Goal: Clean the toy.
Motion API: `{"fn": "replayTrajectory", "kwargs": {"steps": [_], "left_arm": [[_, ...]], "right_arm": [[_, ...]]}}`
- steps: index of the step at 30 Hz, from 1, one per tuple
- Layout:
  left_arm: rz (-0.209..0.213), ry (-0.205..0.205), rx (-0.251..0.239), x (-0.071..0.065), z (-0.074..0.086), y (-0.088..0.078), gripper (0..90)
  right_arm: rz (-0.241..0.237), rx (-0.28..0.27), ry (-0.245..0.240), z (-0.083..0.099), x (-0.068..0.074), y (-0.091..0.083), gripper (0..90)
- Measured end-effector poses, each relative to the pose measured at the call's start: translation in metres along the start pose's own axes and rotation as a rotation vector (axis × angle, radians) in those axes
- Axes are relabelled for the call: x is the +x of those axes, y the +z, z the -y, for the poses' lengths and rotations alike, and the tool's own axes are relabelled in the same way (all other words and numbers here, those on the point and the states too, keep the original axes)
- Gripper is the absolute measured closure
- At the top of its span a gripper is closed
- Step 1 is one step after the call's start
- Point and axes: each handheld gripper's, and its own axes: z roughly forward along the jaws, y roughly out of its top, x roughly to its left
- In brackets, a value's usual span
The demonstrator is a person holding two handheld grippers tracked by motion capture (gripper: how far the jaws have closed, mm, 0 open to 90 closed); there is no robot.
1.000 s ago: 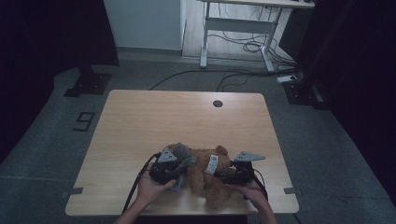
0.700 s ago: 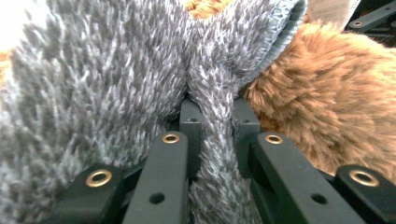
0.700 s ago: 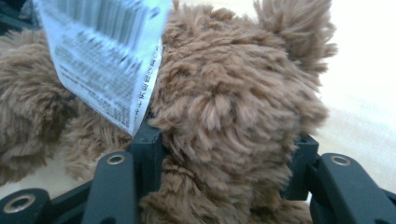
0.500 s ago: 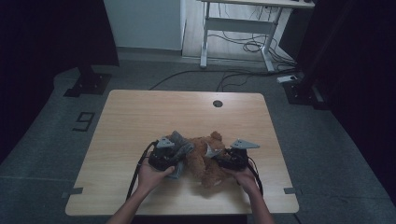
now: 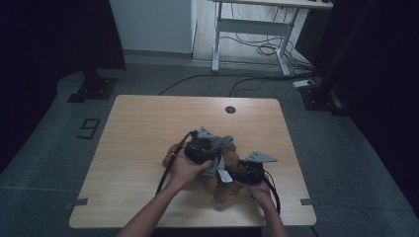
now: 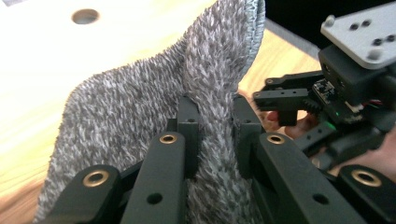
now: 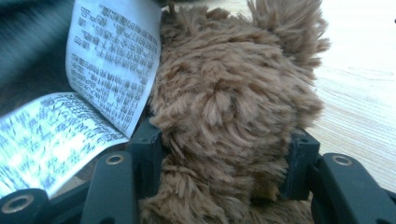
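Toward the near edge of the table (image 5: 148,118), right of its middle, a brown plush toy (image 5: 228,190) lies with a grey cloth (image 5: 221,148) over its far end, and both tools are at work on it. The left gripper (image 6: 214,112) is clamped on a fold of the cloth, which rises between its jaws and drapes off to the left. The right gripper (image 7: 224,140) is clenched around a thick part of the toy, with the white printed tag (image 7: 93,74) sticking out just beside its left jaw. The step in hand looks like pulling the cloth free of the toy, or dressing it; I cannot tell which. Next, the right gripper should likely hold the toy steady while the left draws the cloth without losing its pinch.
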Motion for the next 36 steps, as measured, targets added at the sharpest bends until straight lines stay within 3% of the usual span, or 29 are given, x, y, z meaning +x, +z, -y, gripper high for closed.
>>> {"fn": "replayTrajectory", "kwargs": {"steps": [1,3,6,9,13,19,23,29,33,36], "left_arm": [[0.003,0.011,0.019,-0.003,-0.001,0.007,77.7],[-0.029,0.049,0.061,-0.011,0.001,0.024,77.5],[-0.047,0.069,0.042,-0.013,0.008,0.029,77.7],[-0.046,0.06,0.03,-0.007,0.013,0.02,77.9],[-0.084,0.038,0.024,0.006,0.022,0.005,77.9],[-0.142,-0.025,0.033,0.039,0.043,-0.017,77.9],[-0.145,-0.047,0.002,0.049,0.054,-0.033,77.9],[-0.189,-0.065,-0.023,0.064,0.06,-0.055,77.9],[-0.237,-0.089,-0.012,0.08,0.069,-0.065,77.9],[-0.259,-0.129,0.011,0.095,0.085,-0.065,78.0]], "right_arm": [[0.002,-0.001,-0.002,0.0,0.0,0.0,45.1],[0.004,-0.001,-0.001,0.001,0.001,0.0,45.1],[0.012,0.011,0.006,0.002,-0.001,-0.001,45.1],[0.006,-0.002,0.001,0.004,0.0,-0.002,45.2],[0.001,-0.01,0.01,0.005,-0.001,-0.003,45.2],[0.0,-0.011,0.017,0.006,-0.002,-0.003,45.2],[-0.004,-0.01,0.015,0.005,-0.003,-0.004,45.3],[-0.003,-0.011,0.019,0.006,-0.004,-0.004,45.3],[0.002,-0.012,0.023,0.006,-0.005,-0.005,45.3],[0.003,-0.012,0.025,0.006,-0.006,-0.006,45.3]]}}
